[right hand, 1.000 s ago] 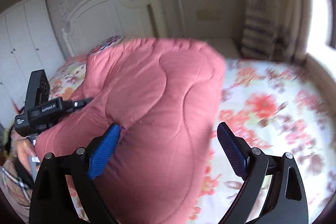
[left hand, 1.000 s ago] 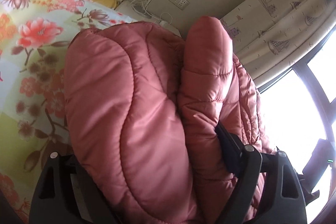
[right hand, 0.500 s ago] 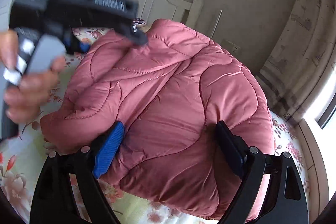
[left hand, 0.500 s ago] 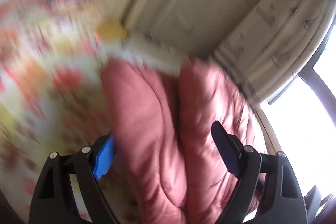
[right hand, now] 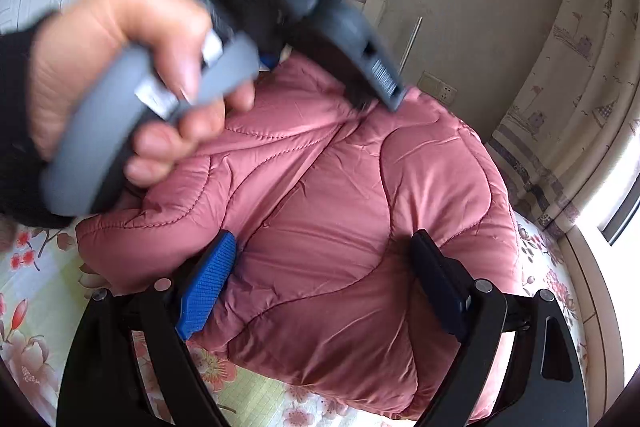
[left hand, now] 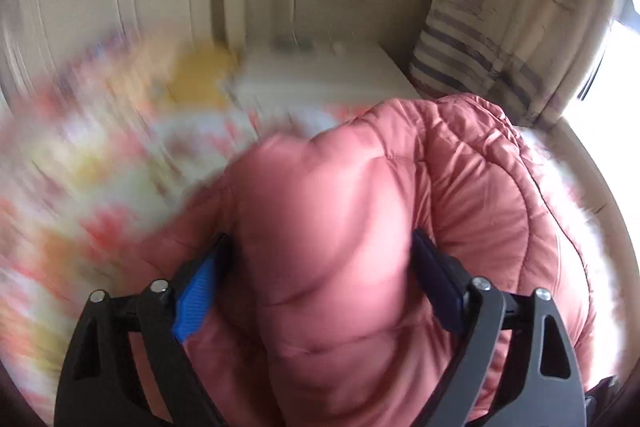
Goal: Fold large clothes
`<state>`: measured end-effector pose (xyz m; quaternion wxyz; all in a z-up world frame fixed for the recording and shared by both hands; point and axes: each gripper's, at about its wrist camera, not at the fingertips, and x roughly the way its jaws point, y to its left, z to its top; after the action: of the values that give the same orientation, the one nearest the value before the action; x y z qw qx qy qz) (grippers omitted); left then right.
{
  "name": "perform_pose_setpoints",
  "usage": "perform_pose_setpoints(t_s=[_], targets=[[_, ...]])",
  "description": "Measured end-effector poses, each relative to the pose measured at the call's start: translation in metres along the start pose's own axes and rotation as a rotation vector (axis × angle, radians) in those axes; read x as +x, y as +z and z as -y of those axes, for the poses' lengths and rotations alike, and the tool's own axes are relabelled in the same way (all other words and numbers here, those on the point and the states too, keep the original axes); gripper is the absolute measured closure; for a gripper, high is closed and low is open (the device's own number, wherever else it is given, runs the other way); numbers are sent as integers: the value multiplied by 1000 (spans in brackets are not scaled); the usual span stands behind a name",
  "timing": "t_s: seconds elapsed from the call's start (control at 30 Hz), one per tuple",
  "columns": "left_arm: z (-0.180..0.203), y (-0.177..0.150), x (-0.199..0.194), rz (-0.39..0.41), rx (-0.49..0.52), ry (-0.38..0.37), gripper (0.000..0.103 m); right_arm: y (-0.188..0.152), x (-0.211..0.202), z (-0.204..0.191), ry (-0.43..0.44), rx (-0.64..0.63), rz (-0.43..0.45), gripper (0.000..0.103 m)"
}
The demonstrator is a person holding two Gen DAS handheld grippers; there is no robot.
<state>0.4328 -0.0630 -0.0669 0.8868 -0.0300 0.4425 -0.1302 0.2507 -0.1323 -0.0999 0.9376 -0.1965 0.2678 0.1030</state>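
Note:
A puffy pink quilted jacket (right hand: 360, 211) lies bundled on the floral bedsheet (right hand: 36, 291); it also fills the lower left wrist view (left hand: 360, 247). My left gripper (left hand: 316, 279) is open, its blue pads wide apart with a bulge of the jacket between them. The left wrist view is blurred. My right gripper (right hand: 320, 279) is open too, jaws wide over the near part of the jacket. The left gripper's grey body, held in a hand (right hand: 120, 67), shows at the upper left of the right wrist view, above the jacket's far edge.
The bed has a white headboard (right hand: 376, 3) against the wall. A patterned curtain (right hand: 580, 67) and bright window stand to the right. A white nightstand (left hand: 320, 75) and a yellow pillow (left hand: 200, 75) show blurred beyond the jacket.
The left gripper went from shut on the jacket to open and swung across above the bundle. The right gripper stayed open and came closer over the jacket.

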Motion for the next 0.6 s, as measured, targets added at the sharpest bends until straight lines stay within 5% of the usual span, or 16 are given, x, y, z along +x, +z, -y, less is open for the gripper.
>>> perform_pose_setpoints(t_s=[0.1,0.37,0.6], targets=[[-22,-5,7,-3,-66,-68,2,-2,1,-4,0,-4,12,16],[-25,-11,-9,63,-66,-67,2,0,0,-6,-9,-13,2,16],[-28,-18,-99,290,-78,102,2,6,-34,2,-13,3,85,16]])
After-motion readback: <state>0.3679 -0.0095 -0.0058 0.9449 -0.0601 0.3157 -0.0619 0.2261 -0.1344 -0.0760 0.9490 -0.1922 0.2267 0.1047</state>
